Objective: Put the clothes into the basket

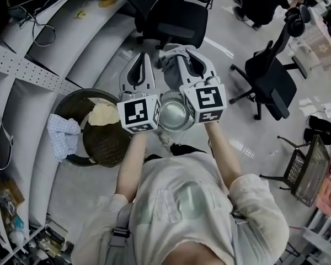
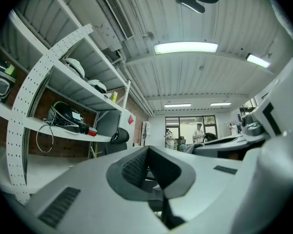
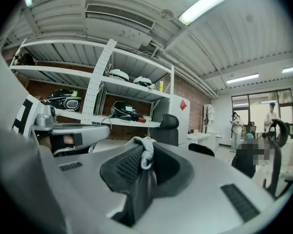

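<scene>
At the far left of the head view, curved white shelves (image 1: 55,32) run along the floor. Beside them stands a dark woven basket (image 1: 106,147). A blue checked cloth (image 1: 63,137) hangs over its left rim, and a cream cloth (image 1: 103,115) lies inside near the top edge.

Just right of the basket, the left gripper (image 1: 139,59) is held out level over the floor, with its marker cube (image 1: 139,114) near the person's wrist. In the left gripper view its jaws are pressed together (image 2: 149,152), and no fabric shows between them.

A grey cloth (image 1: 168,64) hangs between the two tools, above the floor and outside the basket. The right gripper (image 1: 185,57) sits close beside the left one. In the right gripper view it (image 3: 142,143) is clamped on this cloth, and a pale tuft of the cloth (image 3: 147,156) pokes up from between the closed jaws.

Farther right, one black office chair (image 1: 174,15) stands ahead of the person and another (image 1: 270,81) off to the right on the grey floor.
</scene>
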A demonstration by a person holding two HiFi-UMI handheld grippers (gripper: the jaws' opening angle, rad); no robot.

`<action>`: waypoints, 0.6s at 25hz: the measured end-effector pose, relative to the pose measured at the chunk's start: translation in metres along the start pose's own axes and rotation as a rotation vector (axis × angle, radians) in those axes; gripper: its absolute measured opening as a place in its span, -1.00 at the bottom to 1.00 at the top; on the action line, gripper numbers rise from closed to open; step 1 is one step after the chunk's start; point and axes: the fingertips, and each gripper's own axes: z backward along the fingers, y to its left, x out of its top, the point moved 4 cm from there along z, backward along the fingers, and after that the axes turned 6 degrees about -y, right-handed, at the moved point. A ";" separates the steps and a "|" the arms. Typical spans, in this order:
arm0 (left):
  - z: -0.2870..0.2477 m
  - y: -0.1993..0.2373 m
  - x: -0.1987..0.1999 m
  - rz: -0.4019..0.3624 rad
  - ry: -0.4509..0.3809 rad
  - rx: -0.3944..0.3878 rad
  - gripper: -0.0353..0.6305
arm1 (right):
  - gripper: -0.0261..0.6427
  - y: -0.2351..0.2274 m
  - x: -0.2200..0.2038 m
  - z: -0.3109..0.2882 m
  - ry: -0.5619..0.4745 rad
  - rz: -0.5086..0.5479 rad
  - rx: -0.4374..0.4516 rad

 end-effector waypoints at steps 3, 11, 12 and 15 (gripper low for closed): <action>-0.009 -0.015 -0.018 -0.004 0.031 -0.010 -0.84 | -0.79 -0.020 -0.021 0.005 0.031 -0.020 -0.012; -0.029 -0.024 -0.094 0.017 0.091 -0.008 -0.84 | -0.79 -0.039 -0.117 0.006 0.176 -0.103 -0.006; -0.028 -0.024 -0.109 0.019 0.109 -0.003 -0.84 | -0.79 -0.038 -0.136 0.008 0.206 -0.119 -0.003; -0.019 -0.023 -0.156 0.038 0.177 0.016 -0.84 | -0.79 -0.034 -0.202 0.018 0.314 -0.159 0.009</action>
